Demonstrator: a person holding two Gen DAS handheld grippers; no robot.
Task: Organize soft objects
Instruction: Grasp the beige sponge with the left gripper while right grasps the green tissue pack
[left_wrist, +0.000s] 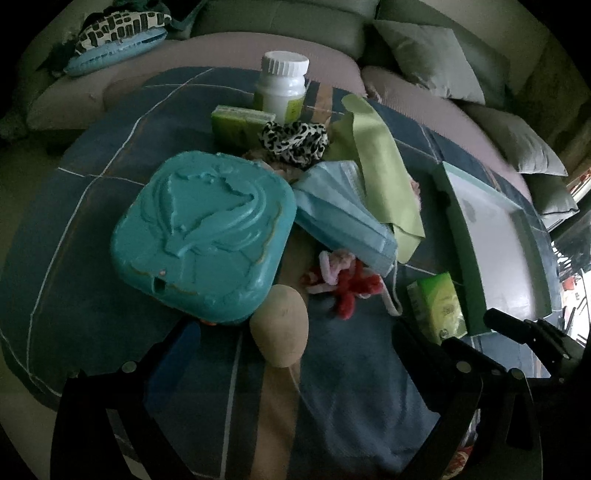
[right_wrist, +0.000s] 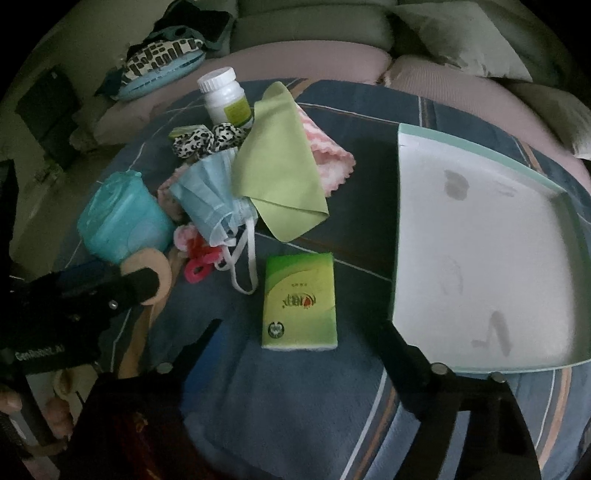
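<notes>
With both pairs of fingers open and empty, we lower the right gripper (right_wrist: 299, 373) squarely over the tissue pack (right_wrist: 301, 300) lying just beside the tray (right_wrist: 402, 221), then close across its narrow sides.

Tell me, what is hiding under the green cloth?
Under the green cloth a fluffy pink knitted thing pokes out on the right. The blue face mask touches its left edge. How far the pink thing reaches underneath is covered.

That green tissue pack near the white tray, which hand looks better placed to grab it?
The right. The tissue pack lies straight ahead of the open right gripper, with the tray just beside it. The left gripper faces the beige sponge and teal box; the pack sits off to its side.
</notes>
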